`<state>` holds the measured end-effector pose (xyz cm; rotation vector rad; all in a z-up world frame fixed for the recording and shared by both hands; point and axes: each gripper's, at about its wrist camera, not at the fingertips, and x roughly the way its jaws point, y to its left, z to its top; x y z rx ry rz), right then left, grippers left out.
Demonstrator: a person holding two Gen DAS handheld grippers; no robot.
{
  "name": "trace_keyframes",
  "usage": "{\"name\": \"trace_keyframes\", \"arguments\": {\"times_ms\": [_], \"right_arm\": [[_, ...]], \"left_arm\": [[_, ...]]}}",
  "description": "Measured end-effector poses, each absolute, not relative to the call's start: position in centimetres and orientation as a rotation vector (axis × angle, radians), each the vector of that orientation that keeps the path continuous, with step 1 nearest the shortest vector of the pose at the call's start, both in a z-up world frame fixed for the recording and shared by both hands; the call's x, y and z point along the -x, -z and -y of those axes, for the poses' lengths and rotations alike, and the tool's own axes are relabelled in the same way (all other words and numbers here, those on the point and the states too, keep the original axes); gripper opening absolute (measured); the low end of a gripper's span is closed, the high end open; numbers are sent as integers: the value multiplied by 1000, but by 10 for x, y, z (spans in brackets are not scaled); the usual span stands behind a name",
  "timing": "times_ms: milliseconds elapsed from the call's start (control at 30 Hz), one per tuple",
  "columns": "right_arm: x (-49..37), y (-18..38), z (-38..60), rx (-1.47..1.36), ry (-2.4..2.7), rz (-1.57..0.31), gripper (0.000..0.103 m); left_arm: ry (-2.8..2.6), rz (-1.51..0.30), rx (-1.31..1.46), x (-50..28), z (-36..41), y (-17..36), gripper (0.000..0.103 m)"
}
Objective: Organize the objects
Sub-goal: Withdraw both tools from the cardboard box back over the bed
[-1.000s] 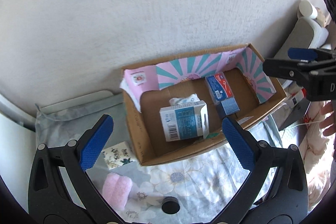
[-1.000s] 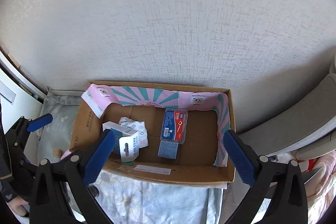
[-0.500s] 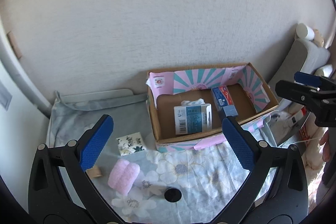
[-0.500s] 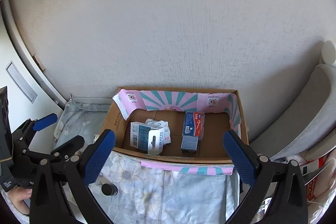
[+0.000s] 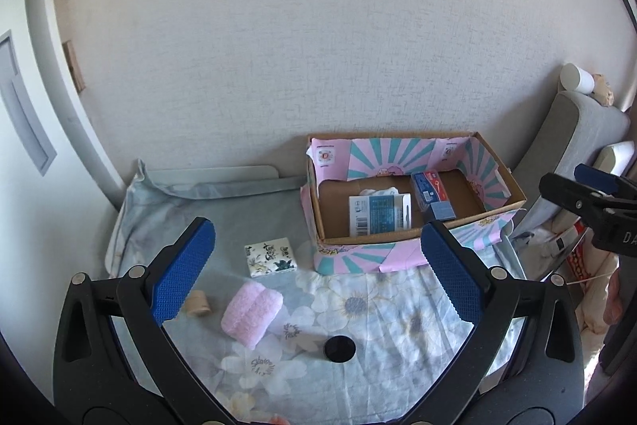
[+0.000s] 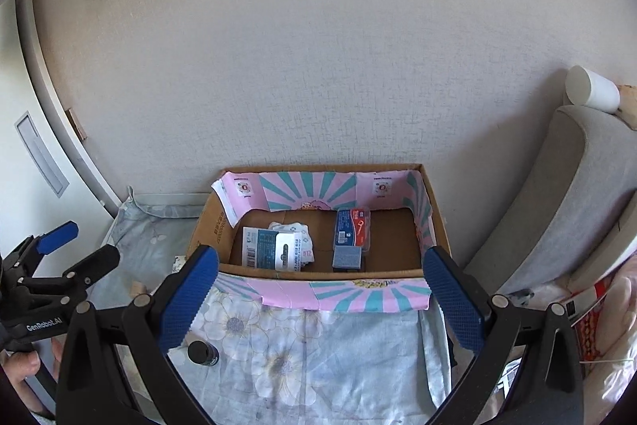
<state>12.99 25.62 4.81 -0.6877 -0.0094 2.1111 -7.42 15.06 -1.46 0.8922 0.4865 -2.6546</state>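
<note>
Four loose things lie on the desk in the left view: floral packet, pink towel, tan roll, black cap; left tool spread, empty. Right view: cardboard box holds four items; right tool spread, empty; towel hidden.

Left gripper: jaws spread wide, blue ribbed pads facing each other, nothing held between them. In the right wrist view it appears at the left edge, tilted, with the person's left hand wrapped around its handle — fingertips visible.

Right gripper: jaws likewise spread wide and empty, blue pads well apart. In the left wrist view it shows at the right edge as a black body with one blue pad tip.
</note>
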Motion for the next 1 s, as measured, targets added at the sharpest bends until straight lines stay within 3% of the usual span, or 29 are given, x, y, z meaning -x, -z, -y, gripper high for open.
{"name": "trace_keyframes", "arguments": {"times_ms": [467,1000], "right_arm": [[-118,-37,-234,679,-2167,61,102],[-50,-5,-190,730,-2336,160,102]], "left_arm": [[2597,-537,-824,47,-130,12,103],[2406,-618,-749,-29,-73,25,103]]}}
